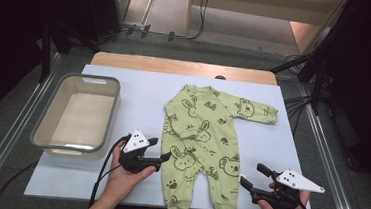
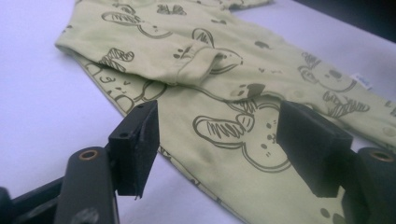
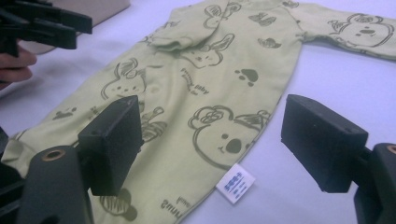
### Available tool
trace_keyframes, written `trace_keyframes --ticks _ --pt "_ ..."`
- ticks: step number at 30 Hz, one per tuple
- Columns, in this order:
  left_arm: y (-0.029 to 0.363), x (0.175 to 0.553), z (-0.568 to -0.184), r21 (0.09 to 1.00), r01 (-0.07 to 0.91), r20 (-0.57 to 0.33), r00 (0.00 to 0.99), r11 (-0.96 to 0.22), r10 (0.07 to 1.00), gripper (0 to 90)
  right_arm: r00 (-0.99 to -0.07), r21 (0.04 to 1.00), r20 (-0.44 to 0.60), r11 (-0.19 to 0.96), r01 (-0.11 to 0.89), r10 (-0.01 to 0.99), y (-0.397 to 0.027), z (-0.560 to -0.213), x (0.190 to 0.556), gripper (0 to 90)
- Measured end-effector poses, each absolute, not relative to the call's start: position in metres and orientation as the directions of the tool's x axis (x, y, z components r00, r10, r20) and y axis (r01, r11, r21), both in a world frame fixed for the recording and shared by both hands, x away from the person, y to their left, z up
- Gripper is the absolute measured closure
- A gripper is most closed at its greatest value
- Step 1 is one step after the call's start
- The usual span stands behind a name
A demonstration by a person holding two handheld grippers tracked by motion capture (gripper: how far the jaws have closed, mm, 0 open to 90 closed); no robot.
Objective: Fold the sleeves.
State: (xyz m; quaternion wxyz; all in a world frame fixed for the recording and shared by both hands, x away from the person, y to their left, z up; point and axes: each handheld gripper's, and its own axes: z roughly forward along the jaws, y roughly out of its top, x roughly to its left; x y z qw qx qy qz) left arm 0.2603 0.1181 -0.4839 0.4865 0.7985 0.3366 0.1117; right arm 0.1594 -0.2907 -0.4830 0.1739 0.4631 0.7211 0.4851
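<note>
Right now you are holding the left gripper (image 1: 162,150) at the near-left edge of the green baby romper (image 1: 201,146), its jaws standing apart with nothing clamped between them; in the left gripper view the fingers (image 2: 135,147) are framing the printed cloth below without pressing on it. You are keeping the right gripper (image 1: 249,177) just off the romper's right leg, near the front right of the table, and its jaws are also standing apart and gripping nothing. In the right gripper view the pads (image 3: 112,142) are hanging above the lower part of the garment, with the small white label (image 3: 236,183) sticking out from the side seam between them.

The romper is lying flat on the white sheet (image 1: 139,88) in the middle of the table, collar away from you and legs pointing toward you. One sleeve (image 1: 184,127) is lying folded in across the chest, its cuff resting on the front of the body. The other sleeve (image 1: 253,111) is stretching out straight to the right. The grey plastic bin (image 1: 80,114) is sitting on the left of the sheet, well apart from the garment.
</note>
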Motion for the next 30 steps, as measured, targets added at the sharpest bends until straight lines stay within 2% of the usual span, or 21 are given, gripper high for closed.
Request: trace_keyframes --ticks 18,22,25,30 --pt "0.141 0.253 -0.475 0.88 0.402 -0.16 0.752 -0.252 0.64 11.7 -0.45 0.871 0.172 0.078 0.485 0.877 -0.322 -0.463 0.203 8.7" --pt "0.139 0.252 -0.476 0.882 0.395 -0.159 0.762 -0.257 0.628 2.8 -0.431 0.87 0.169 0.071 0.489 0.886 -0.332 -0.458 0.219 7.9" --pt "0.139 0.253 -0.476 0.884 0.386 -0.148 0.767 -0.265 0.624 0.6 -0.424 0.865 0.18 0.062 0.497 0.888 -0.34 -0.455 0.234 0.1" --pt "0.142 0.253 -0.478 0.883 0.396 -0.16 0.761 -0.254 0.629 0.0 -0.407 0.856 0.188 0.054 0.514 0.894 -0.348 -0.456 0.256 0.0"
